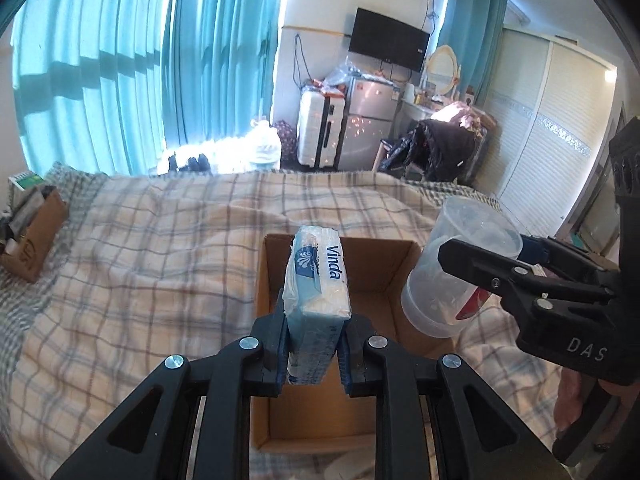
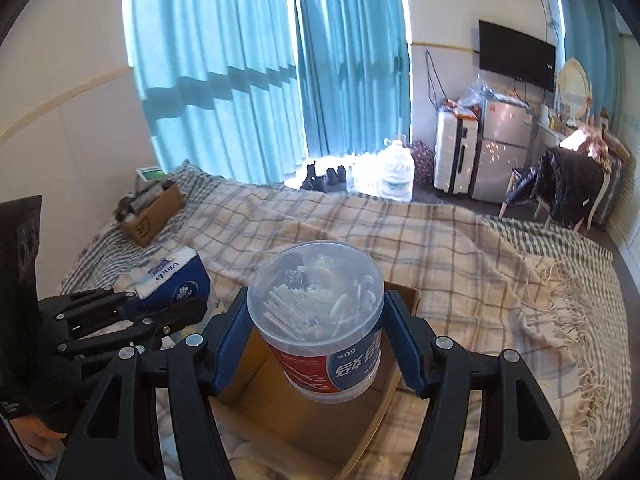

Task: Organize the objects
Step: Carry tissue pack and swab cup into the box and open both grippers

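left gripper [image 1: 314, 354] is clamped on a soft blue-white vinda tissue pack [image 1: 318, 280], squishy and light. right gripper [image 2: 316, 344] squeezes the clear plastic tub [image 2: 318, 316], slick-looking, both above the open brown cardboard box [image 1: 384, 296].

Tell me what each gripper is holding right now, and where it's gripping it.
The left gripper clamps the Vinda tissue pack at its near end. The right gripper squeezes the clear plastic tub by its sides.

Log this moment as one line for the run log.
left gripper: holds tissue pack | right gripper: holds clear tub | both above open cardboard box on bed
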